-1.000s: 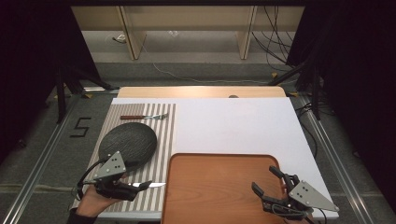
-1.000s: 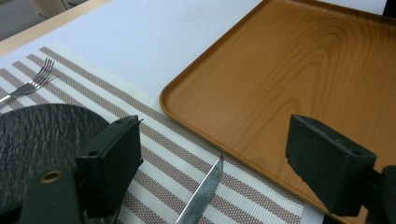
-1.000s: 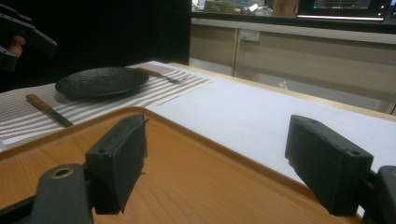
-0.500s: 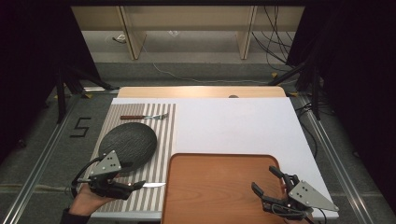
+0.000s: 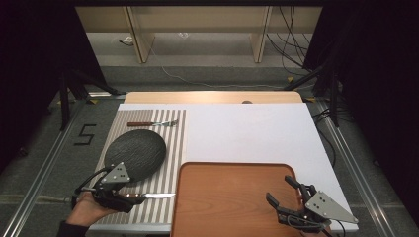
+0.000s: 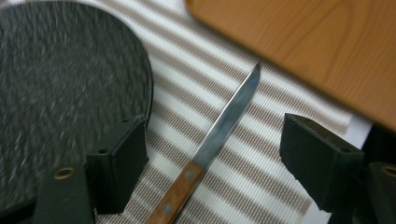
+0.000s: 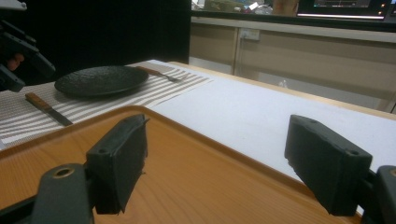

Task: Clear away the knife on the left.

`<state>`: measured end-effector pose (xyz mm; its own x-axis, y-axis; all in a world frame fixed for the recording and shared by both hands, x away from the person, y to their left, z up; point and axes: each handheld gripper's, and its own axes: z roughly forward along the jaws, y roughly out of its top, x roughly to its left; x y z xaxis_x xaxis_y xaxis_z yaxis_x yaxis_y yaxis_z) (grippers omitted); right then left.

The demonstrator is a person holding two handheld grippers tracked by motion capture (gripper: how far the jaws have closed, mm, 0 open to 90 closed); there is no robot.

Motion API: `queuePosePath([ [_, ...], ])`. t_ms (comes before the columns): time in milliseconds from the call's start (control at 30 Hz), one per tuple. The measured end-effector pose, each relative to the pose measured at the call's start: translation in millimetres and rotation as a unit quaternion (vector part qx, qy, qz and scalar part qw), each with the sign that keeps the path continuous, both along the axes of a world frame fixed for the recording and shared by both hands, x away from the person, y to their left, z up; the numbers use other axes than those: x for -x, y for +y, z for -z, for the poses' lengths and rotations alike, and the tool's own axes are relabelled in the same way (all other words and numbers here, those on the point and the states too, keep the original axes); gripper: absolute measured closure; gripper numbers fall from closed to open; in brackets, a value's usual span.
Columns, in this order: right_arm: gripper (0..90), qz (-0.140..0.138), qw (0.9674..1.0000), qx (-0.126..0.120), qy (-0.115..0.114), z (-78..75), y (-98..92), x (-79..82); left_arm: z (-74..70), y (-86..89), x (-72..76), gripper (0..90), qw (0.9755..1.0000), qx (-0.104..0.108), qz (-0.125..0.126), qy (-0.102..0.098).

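A knife (image 5: 154,196) with a wooden handle lies flat on the striped placemat (image 5: 175,148), its blade pointing at the wooden tray (image 5: 232,207). My left gripper (image 5: 129,199) is at the knife's handle end. In the left gripper view the knife (image 6: 219,130) lies between the wide-apart pads (image 6: 123,163), which have just been closing and do not touch it, so the left gripper (image 6: 212,140) is open. A black plate (image 5: 134,155) sits just behind it. My right gripper (image 5: 280,190) hovers open over the tray's near right part (image 7: 196,177), nothing between its fingers.
A fork (image 5: 153,123) lies at the placemat's far end, beyond the plate (image 7: 100,79). The white table cover (image 5: 247,133) stretches behind the tray. The table's front edge runs close below both grippers, and black stands flank the table.
The left gripper has shifted a little at the knife's handle and sunk toward the mat. The knife, plate and right gripper have stayed where they were.
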<state>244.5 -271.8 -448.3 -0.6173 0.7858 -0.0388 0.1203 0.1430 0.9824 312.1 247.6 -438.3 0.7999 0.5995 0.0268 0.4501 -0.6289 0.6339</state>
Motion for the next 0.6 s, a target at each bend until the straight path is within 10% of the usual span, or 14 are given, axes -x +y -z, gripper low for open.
queuePosePath([
  [600, 22.3, 0.0, 1.0, 0.002, -0.001, 0.1, 0.3, -0.1, 16.5, 3.9, -7.2, 29.1, 0.9964, -0.077, -0.008, 0.034],
])
